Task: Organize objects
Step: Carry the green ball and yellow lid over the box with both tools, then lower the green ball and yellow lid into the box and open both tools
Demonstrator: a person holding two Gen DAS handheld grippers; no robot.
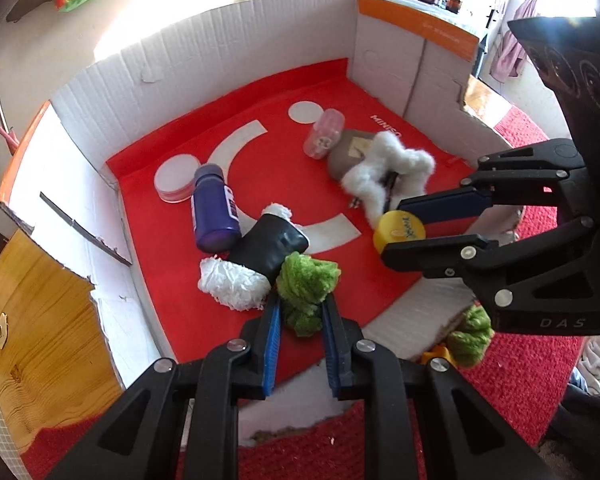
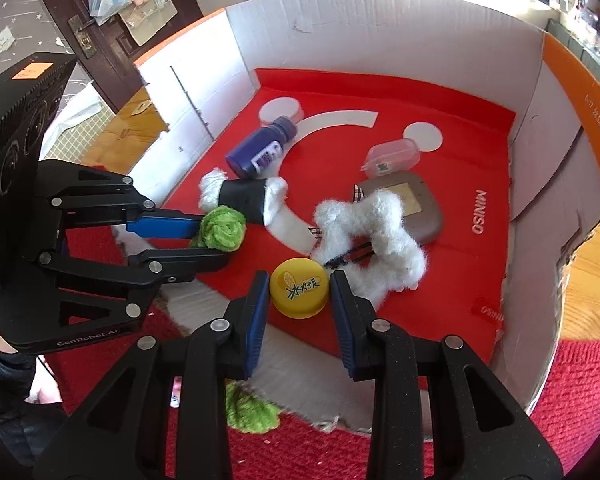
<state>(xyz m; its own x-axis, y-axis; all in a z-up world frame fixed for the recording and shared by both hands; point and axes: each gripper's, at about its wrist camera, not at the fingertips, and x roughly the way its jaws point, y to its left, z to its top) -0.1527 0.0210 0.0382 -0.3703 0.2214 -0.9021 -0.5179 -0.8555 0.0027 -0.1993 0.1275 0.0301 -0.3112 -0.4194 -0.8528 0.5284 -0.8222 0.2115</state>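
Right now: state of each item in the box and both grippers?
left gripper: shut on green fluffy piece
right gripper: shut on yellow cap
purple bottle: lying on its side, capped
pink clear case: closed, on its side
black-and-white fuzzy roll: lying flat
white fluffy star: lying partly on grey pad
cardboard box: open-topped

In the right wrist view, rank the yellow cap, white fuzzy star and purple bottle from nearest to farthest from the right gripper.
1. Yellow cap, between the right gripper fingers.
2. White fuzzy star, just beyond, to the right.
3. Purple bottle, farther back, left.
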